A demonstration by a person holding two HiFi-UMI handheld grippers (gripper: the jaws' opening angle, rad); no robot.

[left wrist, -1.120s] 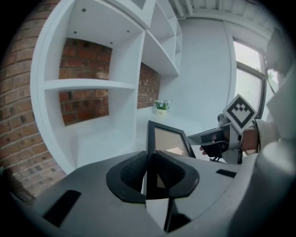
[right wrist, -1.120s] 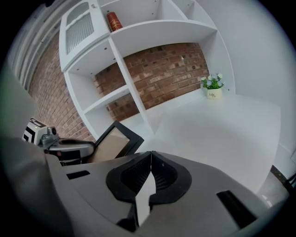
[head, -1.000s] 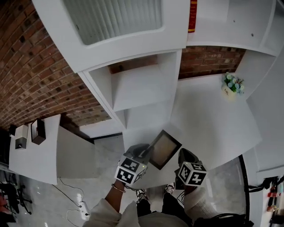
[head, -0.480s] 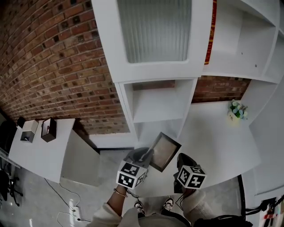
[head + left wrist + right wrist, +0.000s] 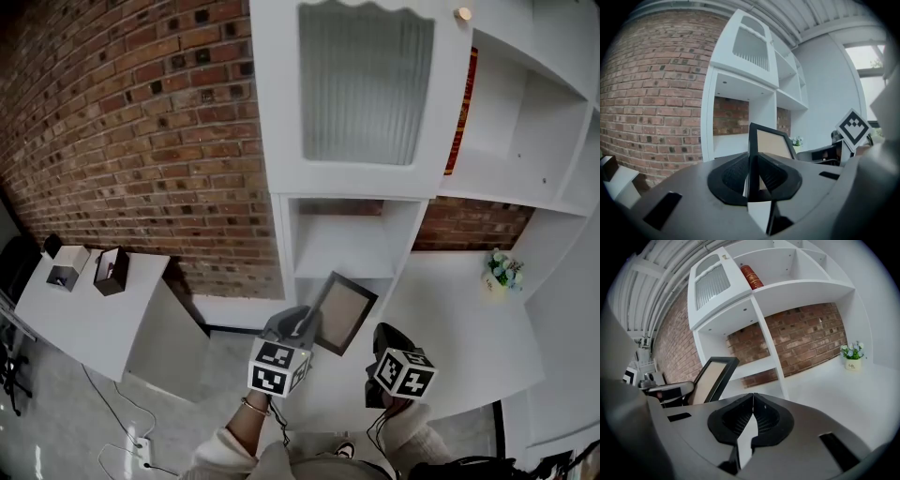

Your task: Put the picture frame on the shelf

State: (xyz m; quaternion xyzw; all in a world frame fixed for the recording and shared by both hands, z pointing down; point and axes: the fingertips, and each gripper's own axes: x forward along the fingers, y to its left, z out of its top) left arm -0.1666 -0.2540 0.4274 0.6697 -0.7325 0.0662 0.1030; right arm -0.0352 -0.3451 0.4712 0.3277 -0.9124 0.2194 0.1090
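The picture frame (image 5: pixel 342 312), dark-edged with a tan panel, is tilted and clamped by its lower edge in my left gripper (image 5: pixel 305 324). In the left gripper view the frame (image 5: pixel 771 143) stands edge-on between the pads of the gripper (image 5: pixel 752 168). It is just in front of and below the low open compartment (image 5: pixel 342 246) of the white shelf unit. My right gripper (image 5: pixel 385 333) hovers to the frame's right with its jaws together and nothing in them. The right gripper view shows that gripper (image 5: pixel 752 403) closed, with the frame (image 5: pixel 710 378) at its left.
A white counter (image 5: pixel 459 319) runs right of the shelf and carries a small flower pot (image 5: pixel 502 272). A red book (image 5: pixel 460 112) stands on an upper shelf beside a ribbed glass door (image 5: pixel 366 84). A low white table (image 5: pixel 84 309) with two boxes stands left, against the brick wall.
The head view has swung upward, showing more of the shelf unit and the brick wall. The frame stays in the left gripper and now sits closer under the low compartment. The right gripper keeps its place.
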